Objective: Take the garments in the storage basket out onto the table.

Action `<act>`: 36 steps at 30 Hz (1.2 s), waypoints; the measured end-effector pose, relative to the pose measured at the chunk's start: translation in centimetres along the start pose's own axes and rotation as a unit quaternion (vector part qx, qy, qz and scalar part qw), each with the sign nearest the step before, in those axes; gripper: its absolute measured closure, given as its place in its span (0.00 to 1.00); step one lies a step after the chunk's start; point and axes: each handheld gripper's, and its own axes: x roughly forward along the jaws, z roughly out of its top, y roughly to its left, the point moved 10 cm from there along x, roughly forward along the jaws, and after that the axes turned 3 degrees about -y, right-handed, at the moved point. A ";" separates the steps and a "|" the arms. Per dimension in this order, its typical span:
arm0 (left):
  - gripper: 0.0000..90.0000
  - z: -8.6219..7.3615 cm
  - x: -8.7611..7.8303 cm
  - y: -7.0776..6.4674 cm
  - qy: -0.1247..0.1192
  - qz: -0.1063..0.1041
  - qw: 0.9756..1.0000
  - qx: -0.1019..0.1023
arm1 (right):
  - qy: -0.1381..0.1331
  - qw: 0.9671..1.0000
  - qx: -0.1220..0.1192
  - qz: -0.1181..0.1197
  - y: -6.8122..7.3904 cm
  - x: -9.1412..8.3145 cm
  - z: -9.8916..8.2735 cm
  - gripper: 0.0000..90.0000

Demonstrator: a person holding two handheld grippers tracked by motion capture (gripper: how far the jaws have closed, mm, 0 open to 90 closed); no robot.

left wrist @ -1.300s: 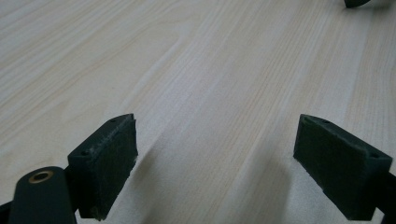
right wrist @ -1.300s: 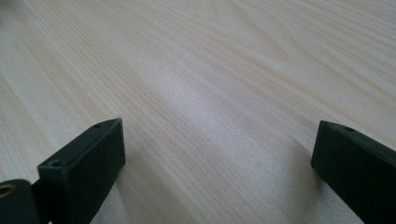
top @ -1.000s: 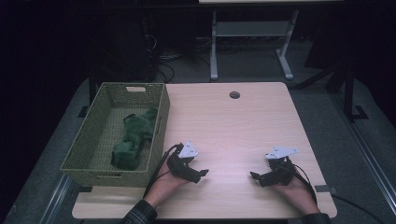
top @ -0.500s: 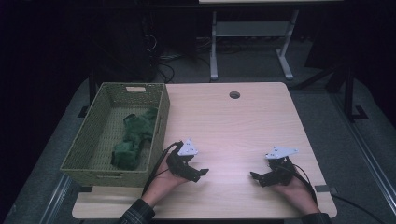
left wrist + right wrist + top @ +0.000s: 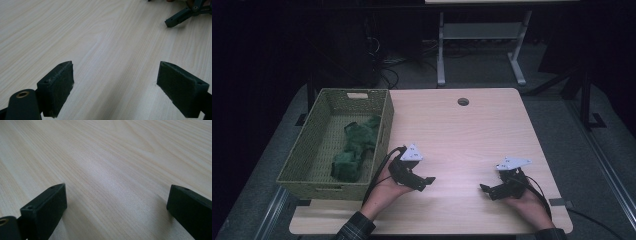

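Left gripper (image 5: 428,180) and right gripper (image 5: 484,189) rest low on table (image 5: 462,135), jaws spread, empty. Green cloth (image 5: 354,147) lies in wicker basket (image 5: 332,102), ten o'clock of left gripper.

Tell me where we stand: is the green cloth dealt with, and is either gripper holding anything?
Done, by the look of it: the green cloth lies bunched inside the woven basket at the table's left edge. In hand: nothing. The left gripper and right gripper both rest low over bare wood, jaws wide apart and empty in both gripper views. Left to do: I see nothing else on the tabletop to pick up.
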 end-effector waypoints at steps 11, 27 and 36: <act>0.15 1.1 -1.0 -0.1 0.005 -0.007 1.000 -0.004 | 0.000 1.000 0.000 0.000 0.0 0.0 0.0 0.03; 0.15 3.3 -2.5 0.6 -0.012 0.000 1.000 0.002 | 0.000 1.000 0.000 0.000 0.0 0.0 0.0 0.03; 0.15 4.2 -3.7 1.5 -0.020 0.000 1.000 0.004 | 0.000 1.000 0.000 0.000 0.0 0.0 0.0 0.03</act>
